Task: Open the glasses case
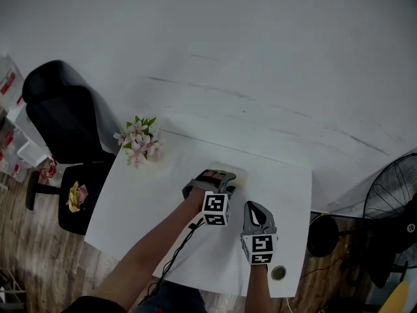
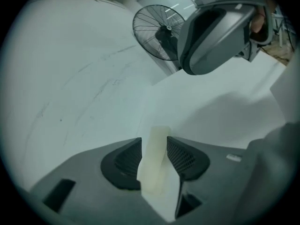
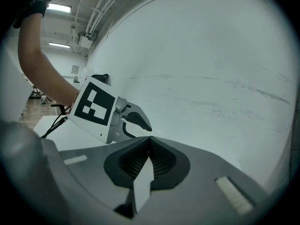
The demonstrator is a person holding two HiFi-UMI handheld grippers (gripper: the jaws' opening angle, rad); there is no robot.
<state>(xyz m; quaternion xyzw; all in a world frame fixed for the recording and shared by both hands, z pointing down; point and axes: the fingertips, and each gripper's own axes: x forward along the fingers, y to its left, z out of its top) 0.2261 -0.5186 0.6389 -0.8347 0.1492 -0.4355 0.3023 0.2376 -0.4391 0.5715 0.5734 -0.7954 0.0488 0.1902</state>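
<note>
A pale cream glasses case [image 2: 157, 161] stands edge-on between the pads of my left gripper [image 2: 154, 142], and both pads lie against its sides. In the head view the left gripper [image 1: 218, 178] hovers low over the middle of the white table [image 1: 150, 201], and the case is hidden under it there. My right gripper [image 1: 256, 207] is just to its right, nearer the front edge. Its jaws [image 3: 149, 142] are shut, pad against pad, with nothing between them. It points past the left gripper's marker cube [image 3: 96, 104]. The right gripper's grey body [image 2: 215, 32] fills the left gripper view's upper right.
A bunch of pink and white flowers [image 1: 139, 141] lies at the table's far left corner. A black chair [image 1: 62, 119] with a yellow thing [image 1: 76, 196] on its seat stands left of the table. A black fan [image 1: 391, 201] is at the right. A small round thing [image 1: 278, 272] sits near the front right corner.
</note>
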